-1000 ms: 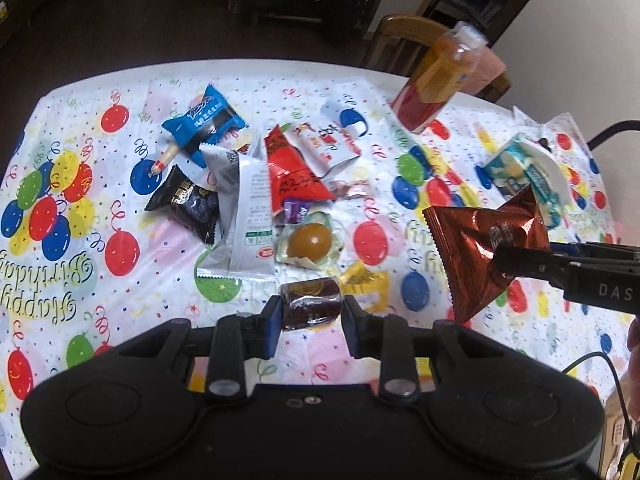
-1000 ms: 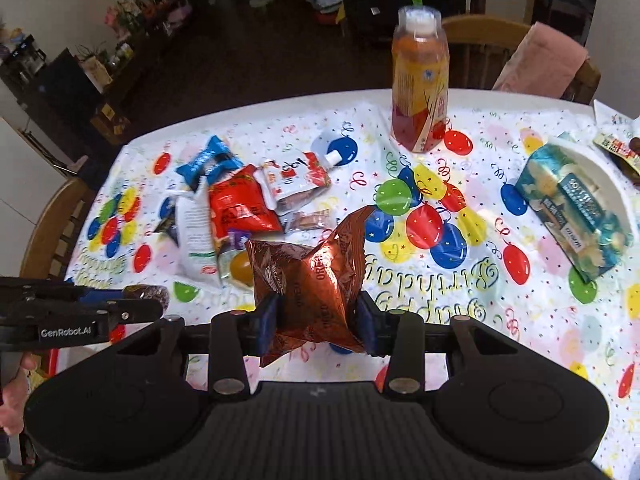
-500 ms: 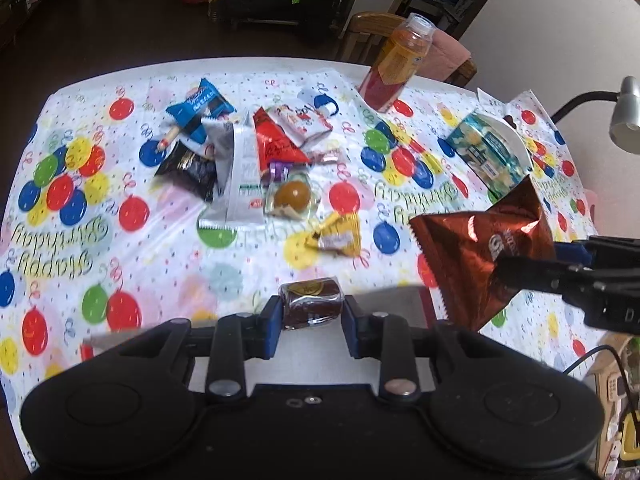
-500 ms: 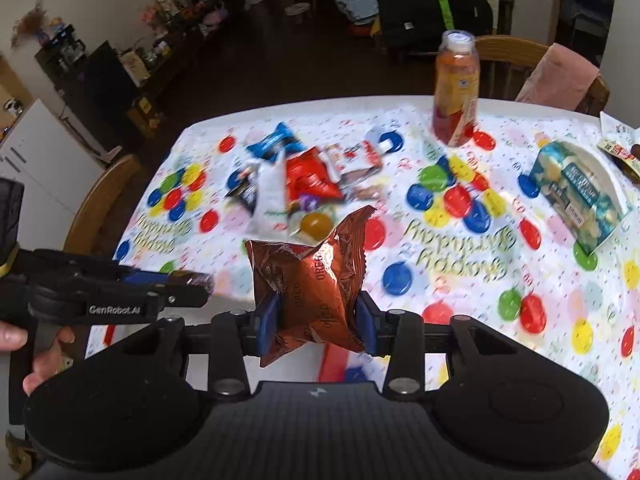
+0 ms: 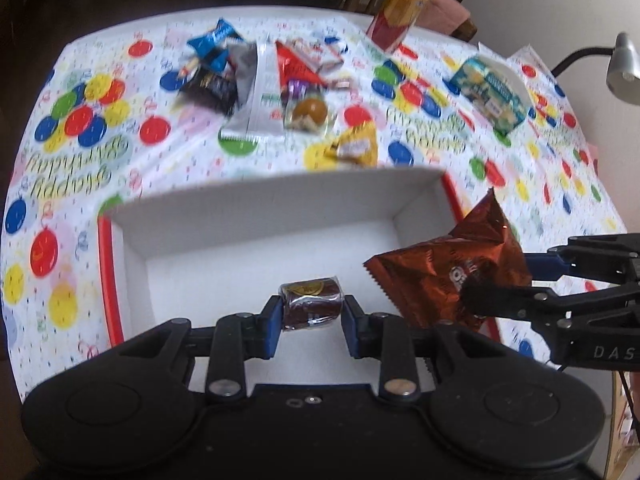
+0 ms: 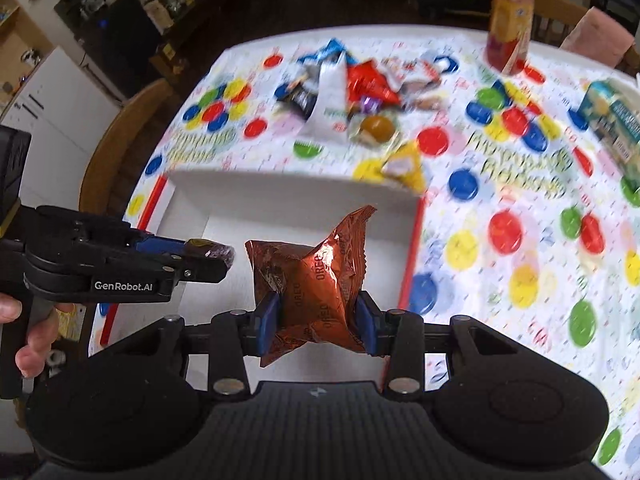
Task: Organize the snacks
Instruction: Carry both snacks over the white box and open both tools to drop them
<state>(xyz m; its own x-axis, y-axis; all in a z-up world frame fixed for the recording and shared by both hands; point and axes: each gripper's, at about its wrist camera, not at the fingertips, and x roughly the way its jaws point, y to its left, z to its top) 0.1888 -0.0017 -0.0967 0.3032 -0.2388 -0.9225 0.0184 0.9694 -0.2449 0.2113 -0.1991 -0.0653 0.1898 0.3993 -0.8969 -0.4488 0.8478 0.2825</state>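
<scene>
Both over the white box (image 5: 256, 216): left hand-held gripper (image 5: 311, 317) clamps small dark wrapped candy (image 5: 311, 302), firm, light; right hand-held gripper (image 6: 316, 316) pinches crinkly copper Oreo pouch (image 6: 316, 276) mid-body, likely puffy, slippery, crushable.

The left gripper (image 5: 311, 315) is clamped on a small dark wrapped snack (image 5: 311, 302), its fingers level. The right gripper (image 6: 316, 316) is closed on a crumpled brown packet (image 6: 312, 280), reaching in from the right. A hand (image 6: 30, 334) grips the left gripper's handle
</scene>
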